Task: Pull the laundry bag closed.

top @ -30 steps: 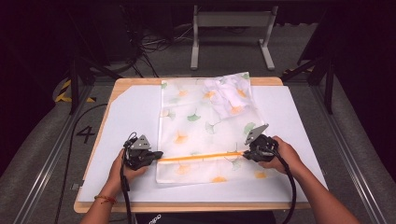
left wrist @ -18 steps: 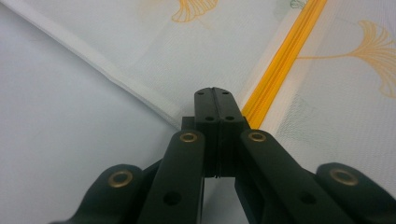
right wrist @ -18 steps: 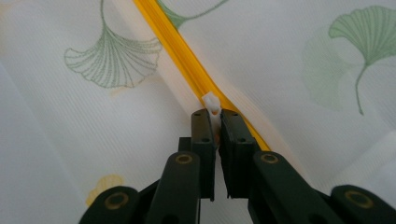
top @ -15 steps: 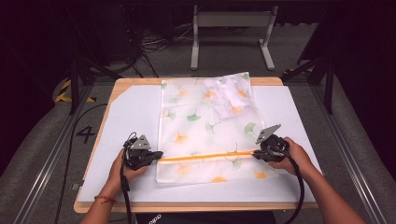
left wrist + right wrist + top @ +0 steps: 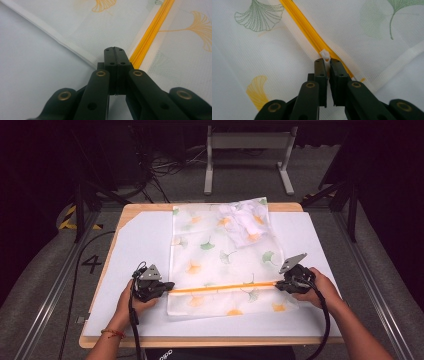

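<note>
Thin white mesh, ginkgo-leaf print: a zippered laundry bag [image 5: 222, 257] lies flat mid-table on the white sheet [image 5: 135, 240] covering the wooden table [image 5: 295, 206]. Light and floppy by the look of it, likely to slide and bunch if tugged, so it needs one end pinned. The orange zipper [image 5: 225, 287] is the stiffest line; best holds are the tape end and the pull tab.

Left claw [image 5: 167, 286] sits at the zipper's left end, jaws pressed together on the bag's edge there. Right claw [image 5: 278, 285] sits at the zipper's right end, jaws clamped on the white zipper pull [image 5: 325, 56].

High view gives the whole layout, plus a white garment [image 5: 245, 220] bundled inside the bag's far right corner. Left gripper view shows the left claw [image 5: 115, 50] shut at the seam beside the zipper tape [image 5: 152, 30]; what exactly it pinches is hidden under the tips. Right gripper view shows the right claw [image 5: 326, 62] nipping the pull, and the zipper [image 5: 304, 27] running closed beyond it.
</note>
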`<action>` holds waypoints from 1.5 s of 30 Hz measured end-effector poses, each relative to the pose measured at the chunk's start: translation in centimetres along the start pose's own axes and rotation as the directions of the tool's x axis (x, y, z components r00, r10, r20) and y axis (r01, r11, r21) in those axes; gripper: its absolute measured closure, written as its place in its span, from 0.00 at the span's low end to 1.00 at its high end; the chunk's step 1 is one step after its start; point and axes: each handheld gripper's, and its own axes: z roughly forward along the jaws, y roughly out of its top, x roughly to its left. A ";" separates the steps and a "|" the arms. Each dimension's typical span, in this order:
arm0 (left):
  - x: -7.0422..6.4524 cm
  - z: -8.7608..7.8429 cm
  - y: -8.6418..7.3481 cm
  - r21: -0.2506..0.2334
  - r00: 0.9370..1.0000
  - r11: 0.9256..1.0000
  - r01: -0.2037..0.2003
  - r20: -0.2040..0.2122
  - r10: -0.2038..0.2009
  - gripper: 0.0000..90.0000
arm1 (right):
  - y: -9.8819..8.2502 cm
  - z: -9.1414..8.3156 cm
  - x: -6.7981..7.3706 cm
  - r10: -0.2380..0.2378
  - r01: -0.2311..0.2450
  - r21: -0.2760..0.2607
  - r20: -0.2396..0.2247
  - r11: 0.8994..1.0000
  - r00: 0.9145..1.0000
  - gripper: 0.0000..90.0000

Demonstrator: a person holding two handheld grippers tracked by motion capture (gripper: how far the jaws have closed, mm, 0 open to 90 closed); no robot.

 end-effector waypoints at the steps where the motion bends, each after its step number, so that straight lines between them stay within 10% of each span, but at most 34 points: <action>1: 0.0 0.0 0.0 -0.001 1.000 1.000 -0.001 -0.001 0.001 1.00 | 0.0 0.0 0.0 0.005 -0.005 0.003 0.007 1.000 1.000 0.94; 45: 0.1 0.0 -0.1 -0.011 1.000 1.000 0.028 0.012 -0.027 1.00 | -2.9 -1.0 -1.2 0.076 -0.073 -0.059 0.044 0.996 0.996 0.93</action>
